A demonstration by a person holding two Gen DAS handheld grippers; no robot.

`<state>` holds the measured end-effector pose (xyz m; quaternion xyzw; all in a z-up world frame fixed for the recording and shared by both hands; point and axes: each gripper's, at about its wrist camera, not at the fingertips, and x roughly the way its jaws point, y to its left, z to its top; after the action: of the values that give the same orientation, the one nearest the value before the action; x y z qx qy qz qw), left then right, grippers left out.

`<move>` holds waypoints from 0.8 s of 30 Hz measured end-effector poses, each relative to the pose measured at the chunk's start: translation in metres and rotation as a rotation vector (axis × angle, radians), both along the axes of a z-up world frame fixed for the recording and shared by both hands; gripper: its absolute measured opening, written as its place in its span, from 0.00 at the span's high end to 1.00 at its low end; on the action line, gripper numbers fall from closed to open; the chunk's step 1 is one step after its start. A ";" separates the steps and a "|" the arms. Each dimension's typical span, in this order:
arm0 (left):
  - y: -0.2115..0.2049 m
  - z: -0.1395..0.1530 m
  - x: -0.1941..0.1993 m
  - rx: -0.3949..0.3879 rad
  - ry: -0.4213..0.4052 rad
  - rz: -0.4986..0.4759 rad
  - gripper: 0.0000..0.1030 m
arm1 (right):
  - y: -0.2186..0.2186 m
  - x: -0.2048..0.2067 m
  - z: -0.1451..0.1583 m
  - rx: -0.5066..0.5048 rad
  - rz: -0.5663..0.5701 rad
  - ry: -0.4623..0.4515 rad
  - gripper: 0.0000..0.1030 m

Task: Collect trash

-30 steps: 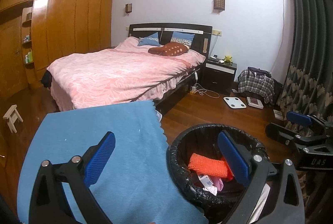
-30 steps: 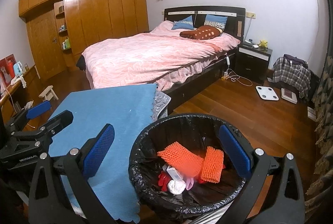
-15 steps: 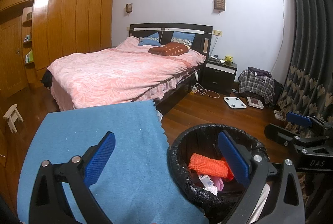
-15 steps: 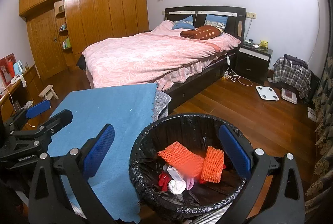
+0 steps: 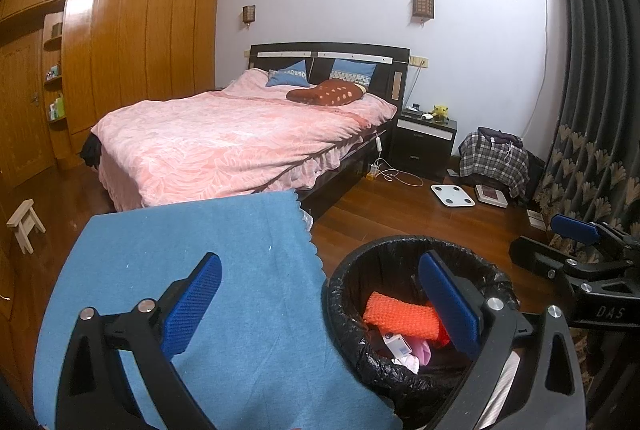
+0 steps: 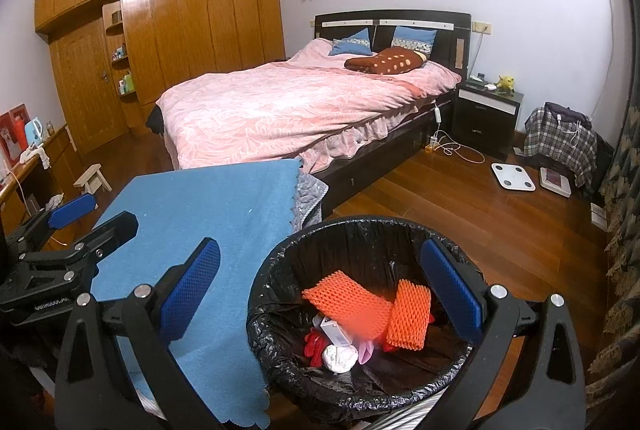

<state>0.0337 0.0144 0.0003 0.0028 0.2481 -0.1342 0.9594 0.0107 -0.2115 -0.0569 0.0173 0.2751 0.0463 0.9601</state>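
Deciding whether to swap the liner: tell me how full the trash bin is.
Partly filled. In the trash bin, orange foam nets, a small box and crumpled paper lie low, with bare black liner above them.

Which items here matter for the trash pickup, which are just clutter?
Job:
trash bin
orange foam nets
white box
crumpled tissue
left gripper, open
right gripper, open

Clutter:
blue cloth
bed
nightstand
scale
stool

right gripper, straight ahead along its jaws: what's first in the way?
Probably the trash bin: the right gripper, jaws open and empty, frames its lined rim and the orange foam nets inside. Depth is unclear; it may pass over the rim toward the bed.
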 end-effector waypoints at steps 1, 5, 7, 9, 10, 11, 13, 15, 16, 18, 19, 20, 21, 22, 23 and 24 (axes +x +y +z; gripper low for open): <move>0.000 0.000 0.000 0.000 0.001 0.000 0.06 | 0.000 0.000 0.000 0.000 -0.001 0.000 0.05; 0.000 0.000 0.000 0.000 -0.001 0.000 0.06 | 0.002 0.000 -0.001 0.001 -0.002 0.001 0.05; 0.001 0.000 0.000 0.000 -0.001 0.000 0.06 | 0.002 0.000 -0.001 0.002 -0.003 0.001 0.05; 0.001 0.001 0.000 -0.001 0.001 0.000 0.06 | 0.002 0.000 -0.001 0.002 -0.003 0.001 0.05; 0.001 0.001 0.000 0.000 0.001 0.000 0.06 | 0.002 0.000 -0.001 0.001 -0.003 0.001 0.05; 0.001 0.001 0.000 0.000 0.001 0.000 0.06 | 0.002 0.000 -0.001 0.001 -0.003 0.002 0.05; 0.001 0.001 0.000 0.000 0.001 0.000 0.06 | 0.002 0.000 -0.002 0.002 -0.003 0.003 0.05; 0.001 0.001 0.000 0.000 0.000 0.000 0.06 | 0.002 0.000 -0.002 0.002 -0.004 0.002 0.05; 0.001 0.001 0.000 0.000 0.000 0.000 0.06 | 0.002 0.000 -0.002 0.002 -0.004 0.003 0.05; 0.001 0.001 0.000 0.000 0.001 0.000 0.06 | 0.002 0.000 -0.002 0.002 -0.004 0.003 0.05; 0.001 0.001 0.000 -0.001 0.001 0.000 0.06 | 0.002 0.000 -0.002 0.002 -0.004 0.003 0.05; 0.001 0.001 0.001 0.001 0.001 0.000 0.06 | 0.002 0.000 -0.002 0.002 -0.003 0.003 0.05; 0.001 0.001 0.001 0.001 0.002 0.000 0.06 | 0.002 0.000 -0.002 0.002 -0.003 0.003 0.05; 0.001 0.001 0.000 0.001 0.002 -0.001 0.06 | 0.002 0.000 -0.002 0.002 -0.004 0.003 0.05; 0.001 0.000 0.001 0.001 0.002 0.000 0.06 | 0.002 0.000 -0.002 0.003 -0.004 0.004 0.05; 0.001 0.000 0.001 0.001 0.003 0.001 0.06 | 0.002 0.000 -0.002 0.004 -0.004 0.004 0.05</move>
<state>0.0344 0.0150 0.0007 0.0032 0.2494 -0.1337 0.9591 0.0107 -0.2092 -0.0588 0.0199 0.2768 0.0449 0.9597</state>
